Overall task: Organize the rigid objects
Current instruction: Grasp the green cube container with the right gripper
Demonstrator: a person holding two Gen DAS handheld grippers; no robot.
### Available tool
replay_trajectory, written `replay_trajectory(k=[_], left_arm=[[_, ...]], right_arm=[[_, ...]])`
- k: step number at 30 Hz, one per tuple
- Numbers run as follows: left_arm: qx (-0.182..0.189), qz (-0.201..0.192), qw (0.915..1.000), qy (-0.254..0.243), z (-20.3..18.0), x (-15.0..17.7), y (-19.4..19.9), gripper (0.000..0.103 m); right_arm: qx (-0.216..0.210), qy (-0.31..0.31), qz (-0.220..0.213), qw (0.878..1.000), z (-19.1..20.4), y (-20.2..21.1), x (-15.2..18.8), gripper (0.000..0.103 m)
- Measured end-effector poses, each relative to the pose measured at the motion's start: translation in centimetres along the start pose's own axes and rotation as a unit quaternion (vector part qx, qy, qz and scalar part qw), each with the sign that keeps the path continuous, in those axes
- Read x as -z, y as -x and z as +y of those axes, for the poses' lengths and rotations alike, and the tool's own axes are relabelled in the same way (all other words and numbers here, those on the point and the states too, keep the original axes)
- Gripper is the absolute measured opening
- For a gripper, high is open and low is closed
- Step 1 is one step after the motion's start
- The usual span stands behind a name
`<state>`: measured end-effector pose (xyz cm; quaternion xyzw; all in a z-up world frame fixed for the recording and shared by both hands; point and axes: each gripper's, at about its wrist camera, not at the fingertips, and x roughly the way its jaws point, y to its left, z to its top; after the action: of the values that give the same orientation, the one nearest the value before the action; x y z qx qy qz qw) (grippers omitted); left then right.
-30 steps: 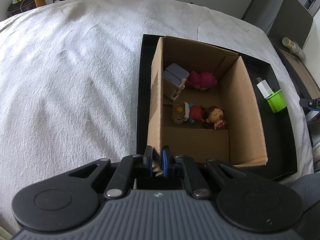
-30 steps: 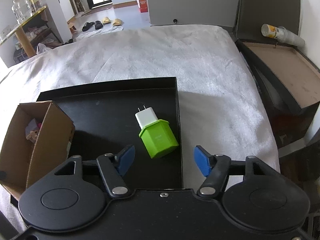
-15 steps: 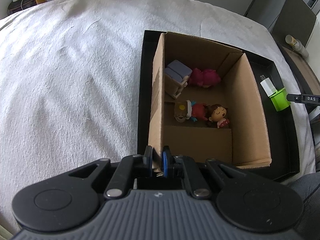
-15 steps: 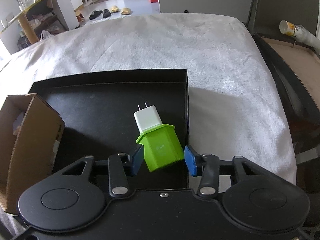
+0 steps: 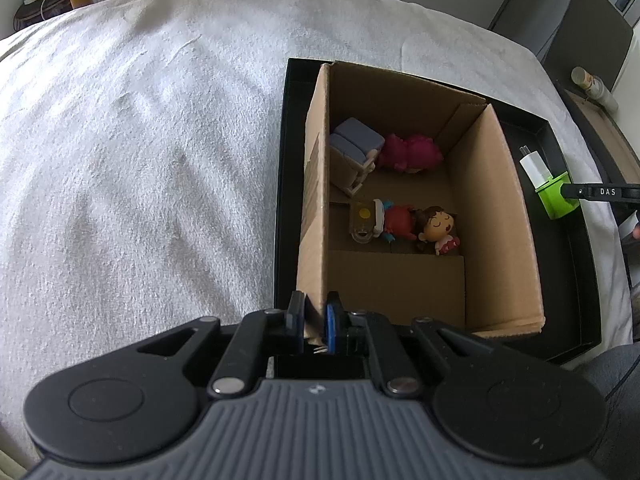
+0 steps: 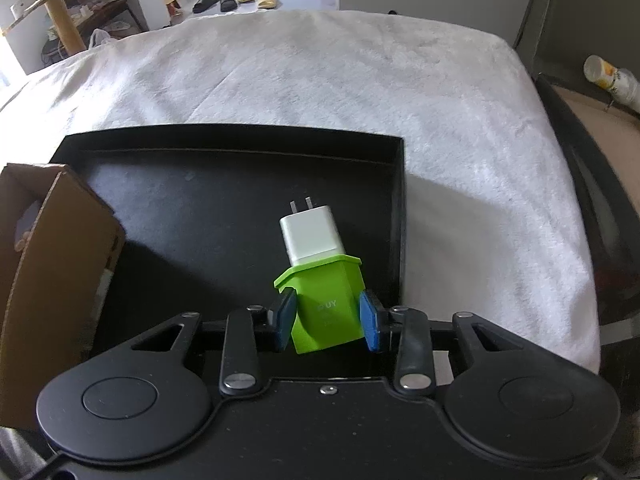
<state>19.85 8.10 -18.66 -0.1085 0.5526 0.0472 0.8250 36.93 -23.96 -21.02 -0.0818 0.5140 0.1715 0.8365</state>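
A green and white plug charger (image 6: 320,280) lies in the black tray (image 6: 224,184), prongs pointing away. My right gripper (image 6: 326,322) is shut on its green body. The charger also shows in the left wrist view (image 5: 550,190), right of the cardboard box (image 5: 400,280). My left gripper (image 5: 314,320) is shut on the near left wall of that box. Inside the box lie a grey and tan toy chair (image 5: 354,152), a pink figure (image 5: 408,154) and a doll with a red top (image 5: 416,226).
The tray sits on a white bedcover (image 5: 140,160). The box's brown wall (image 6: 48,280) stands left of the charger. A dark open case (image 6: 600,152) with a paper cup (image 6: 610,78) is at the right. Slippers (image 6: 232,0) lie on the floor beyond.
My right gripper moved forward over the charger and closed on its green body. My left gripper kept its hold on the box wall.
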Motion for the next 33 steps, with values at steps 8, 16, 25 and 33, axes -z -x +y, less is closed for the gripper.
replay_trajectory(k=[8, 16, 25, 33], left_arm=[[0.003, -0.004, 1.0000, 0.000, 0.1, 0.1, 0.3, 0.010], [0.004, -0.006, 1.0000, 0.000, 0.2, 0.1, 0.5, 0.010], [0.005, -0.009, 0.9999, -0.001, 0.1, 0.2, 0.7, 0.010], [0.006, -0.010, 0.9999, -0.001, 0.1, 0.2, 0.8, 0.010]], right_arm=[[-0.016, -0.001, 0.020, 1.000, 1.2, 0.5, 0.9, 0.034], [-0.026, -0.032, 0.052, 0.998, 2.2, 0.9, 1.9, 0.034], [-0.062, -0.090, 0.090, 0.990, 2.8, 1.4, 3.1, 0.032], [-0.081, -0.129, 0.109, 0.982, 3.1, 1.7, 4.0, 0.033]])
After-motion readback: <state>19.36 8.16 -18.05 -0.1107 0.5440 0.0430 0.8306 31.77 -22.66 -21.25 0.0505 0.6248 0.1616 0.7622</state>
